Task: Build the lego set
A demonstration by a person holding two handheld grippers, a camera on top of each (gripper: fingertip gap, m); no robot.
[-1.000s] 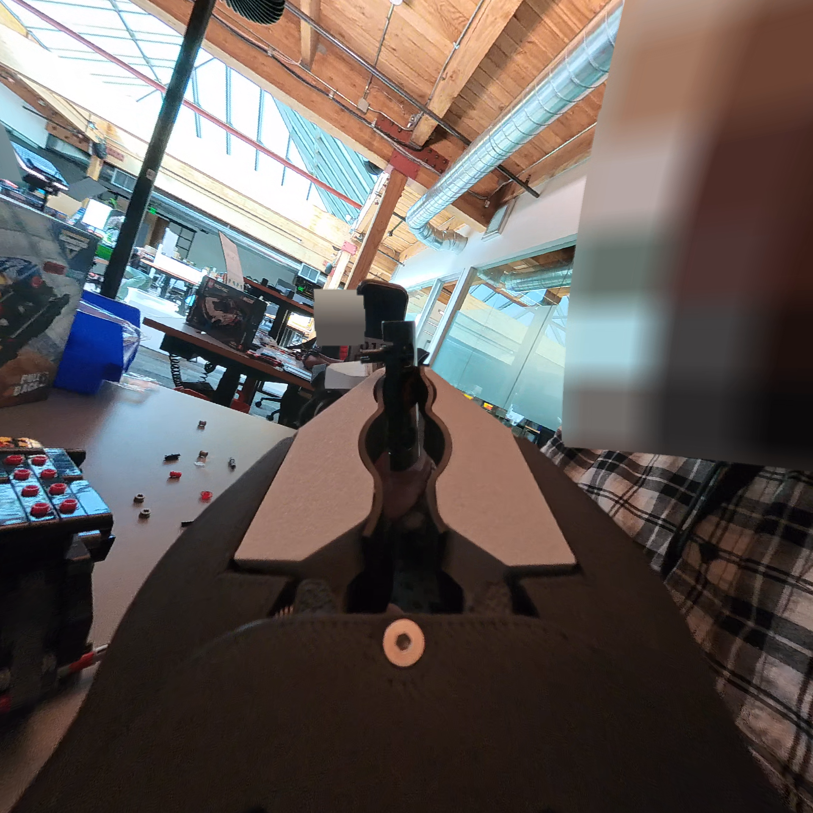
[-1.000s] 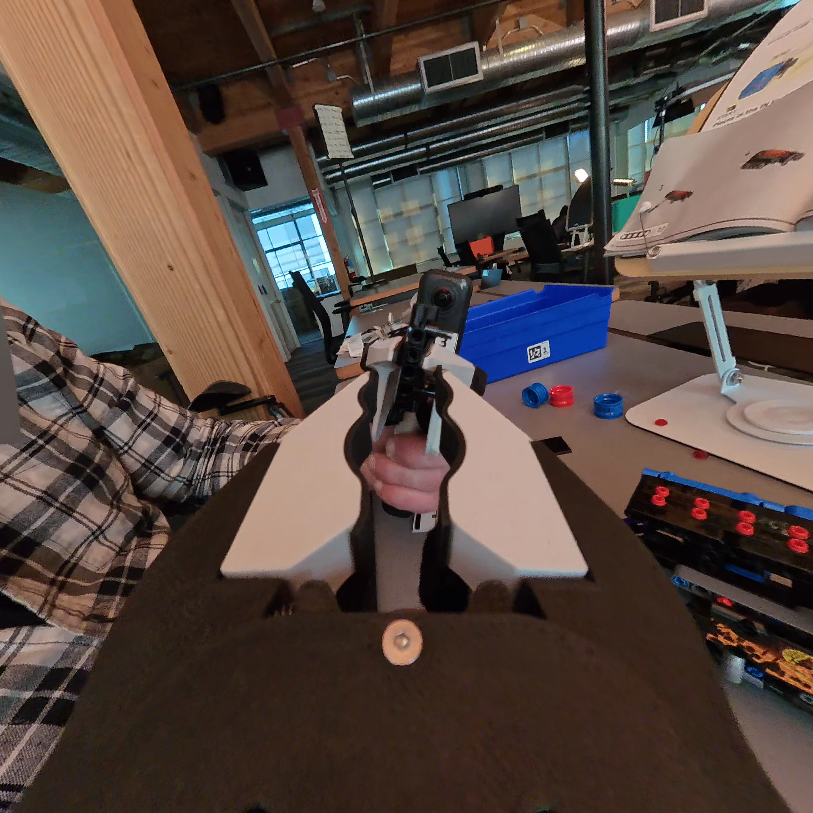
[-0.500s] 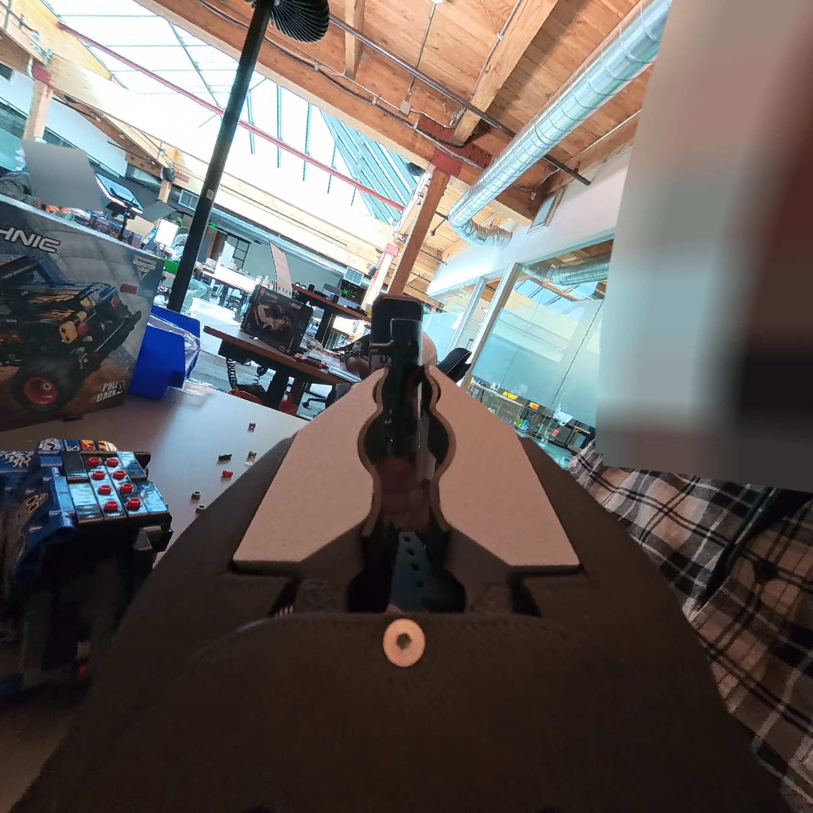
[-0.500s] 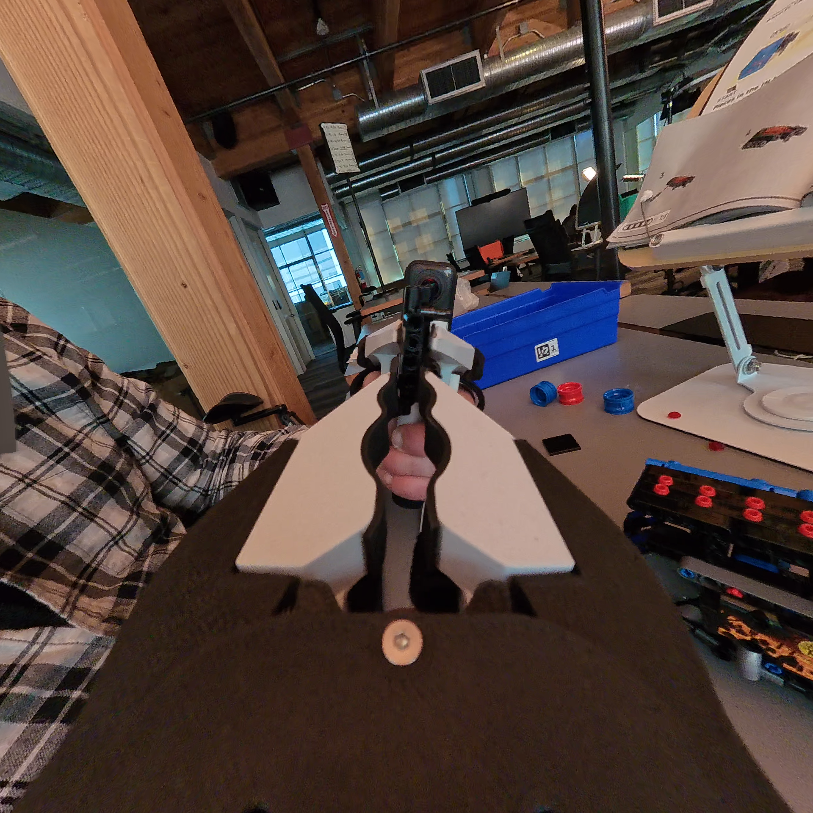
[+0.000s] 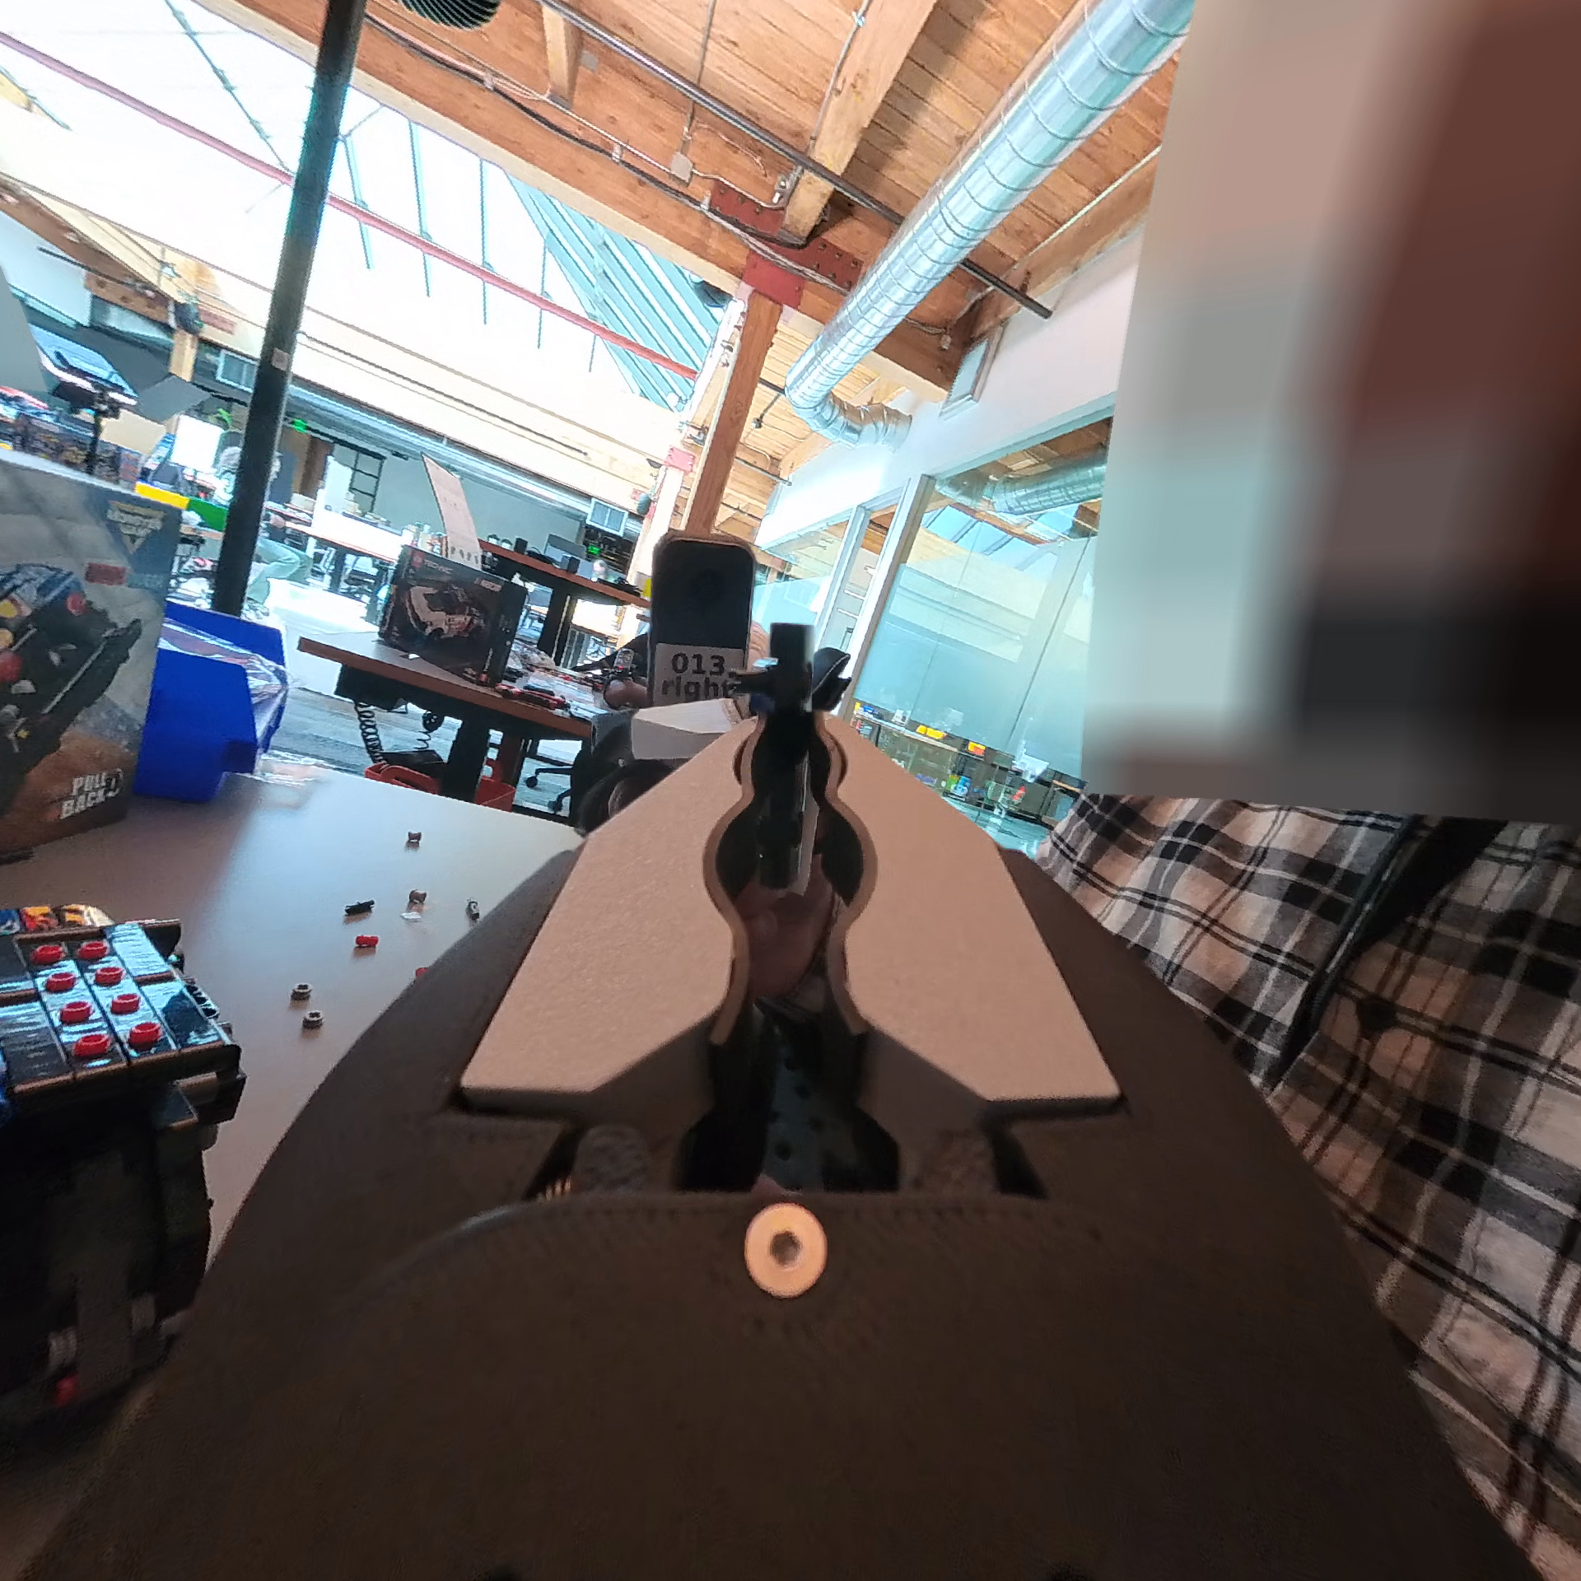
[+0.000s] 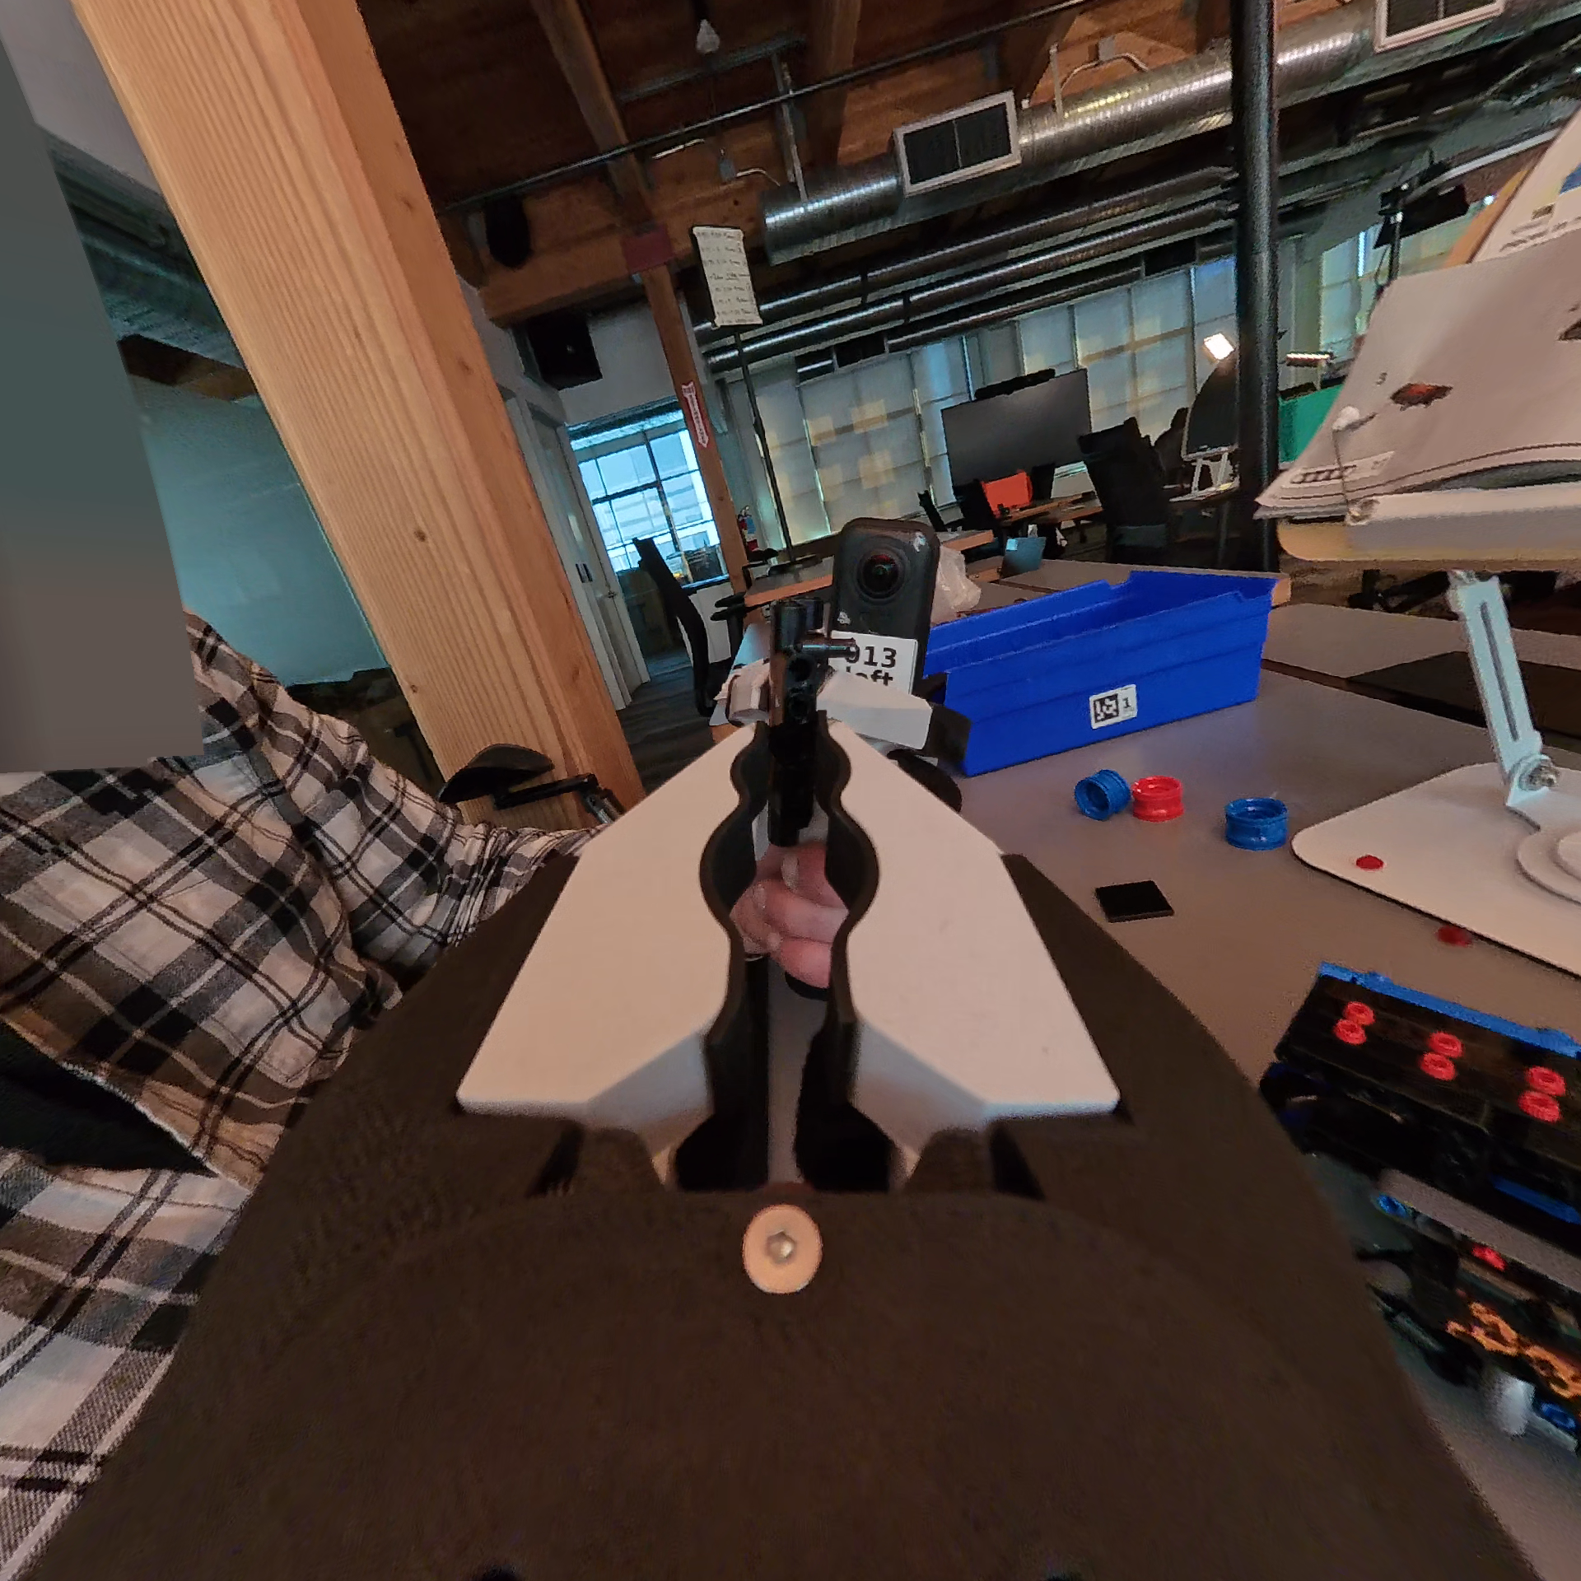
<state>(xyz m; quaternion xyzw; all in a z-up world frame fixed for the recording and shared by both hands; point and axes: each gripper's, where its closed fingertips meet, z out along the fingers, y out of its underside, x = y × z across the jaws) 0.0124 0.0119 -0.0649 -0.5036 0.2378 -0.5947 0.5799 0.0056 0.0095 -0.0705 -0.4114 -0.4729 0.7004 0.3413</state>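
Lego pieces: one per tool.

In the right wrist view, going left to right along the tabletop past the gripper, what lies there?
Blue wheel rim → red wheel rim → second blue wheel rim → white stand base.

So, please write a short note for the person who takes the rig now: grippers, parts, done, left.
Left gripper: shut on a black piece, held in the air.
Right gripper: shut on the same piece, facing the left one.
The half-built truck stands on the table. Three rims lie by the blue bin; small pins lie scattered.
Done: truck body, partly. Left: finish this piece, mount it, fit the rims.
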